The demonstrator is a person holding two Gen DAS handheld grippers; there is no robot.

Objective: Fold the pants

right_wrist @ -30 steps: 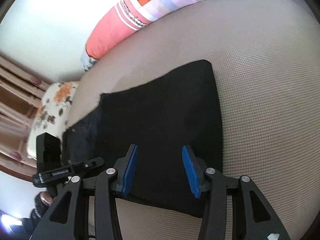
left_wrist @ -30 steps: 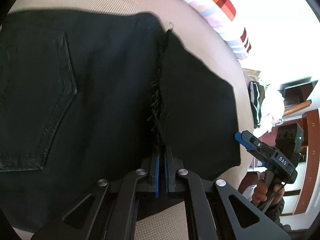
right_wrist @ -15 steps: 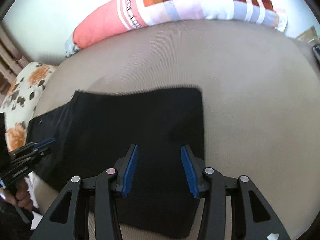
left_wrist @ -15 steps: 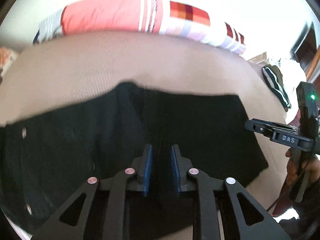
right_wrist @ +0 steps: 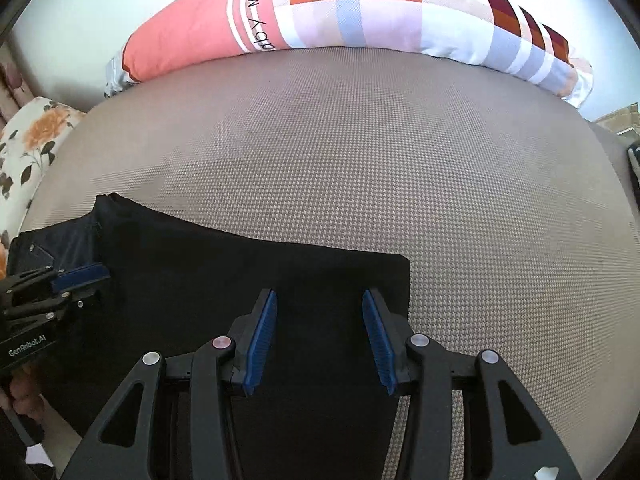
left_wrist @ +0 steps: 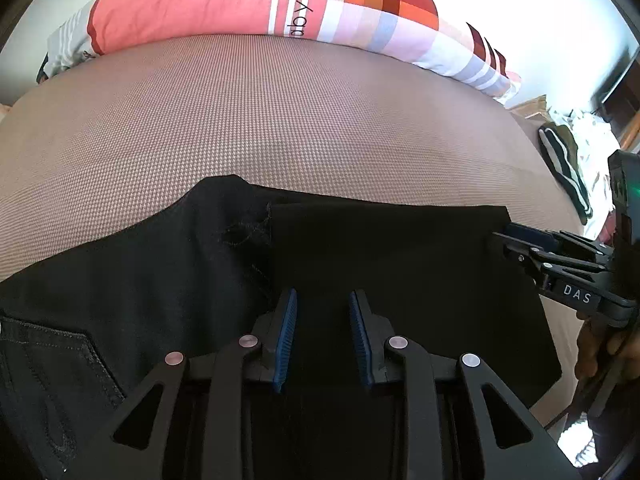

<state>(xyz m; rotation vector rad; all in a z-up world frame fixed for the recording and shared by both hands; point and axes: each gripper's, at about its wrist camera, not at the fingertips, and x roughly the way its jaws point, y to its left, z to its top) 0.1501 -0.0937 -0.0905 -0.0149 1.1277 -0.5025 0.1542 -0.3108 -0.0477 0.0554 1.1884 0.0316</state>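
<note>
black denim pants (left_wrist: 360, 264), folded, lie long axis left–right on the beige woven mattress (left_wrist: 280, 120), directly beneath the spread, empty left gripper (left_wrist: 323, 334) and right gripper (right_wrist: 320, 340).

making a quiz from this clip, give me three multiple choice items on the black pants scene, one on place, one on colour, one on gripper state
1. Where does the long patchwork pillow lie?
A. along the far edge of the tan woven bed surface
B. on top of the pants
C. under the pants

2. What colour are the ribbed pads on the gripper fingers?
A. red
B. blue
C. white

3. How stands the left gripper over the black folded pants?
A. shut on the cloth
B. out of view
C. open, holding nothing

Answers:
1 A, the pillow runs along the surface's far edge, apart from the pants.
2 B, the pads are blue on both the left and the right gripper.
3 C, a clear gap shows between its pads with the cloth lying flat beyond.
</note>
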